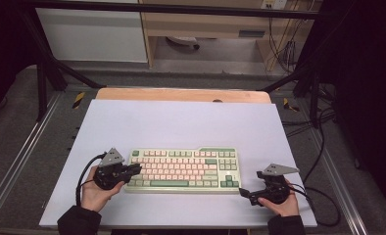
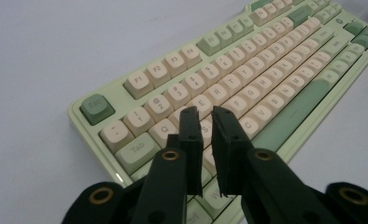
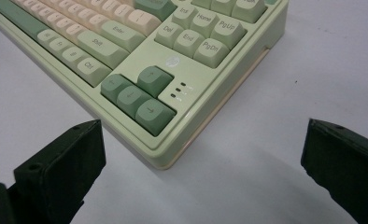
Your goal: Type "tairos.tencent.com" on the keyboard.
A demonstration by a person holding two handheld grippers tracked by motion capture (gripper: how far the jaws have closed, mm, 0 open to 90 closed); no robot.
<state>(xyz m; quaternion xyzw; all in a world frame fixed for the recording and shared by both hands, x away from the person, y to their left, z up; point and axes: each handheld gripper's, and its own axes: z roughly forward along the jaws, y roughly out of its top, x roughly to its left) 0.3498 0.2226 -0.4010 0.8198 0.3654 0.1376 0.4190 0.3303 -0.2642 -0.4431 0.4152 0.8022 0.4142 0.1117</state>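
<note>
- Left gripper [image 2: 206, 122]: jaws nearly pressed together, slim gap, nothing pinched; tips hover over the letter keys at the keyboard's 9 o'clock end.
- Right gripper [image 3: 203, 154]: jaws spread wide, empty (kbd corner just beyond).
- Keyboard [image 1: 181, 169]: green/cream, flat on the white board [image 1: 181, 122], arrow keys [image 3: 135, 95] at 12 o'clock from the right tips.

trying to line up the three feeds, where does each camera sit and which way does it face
High view: above the person's side, facing forward and down on the table; both hands and forearms show.
Left gripper view: on the left claw, over the keyboard's letter keys; jaws nearly together, nothing between.
Right gripper view: on the right claw, facing the arrow keys; jaws wide apart.
All three share the keyboard.
</note>
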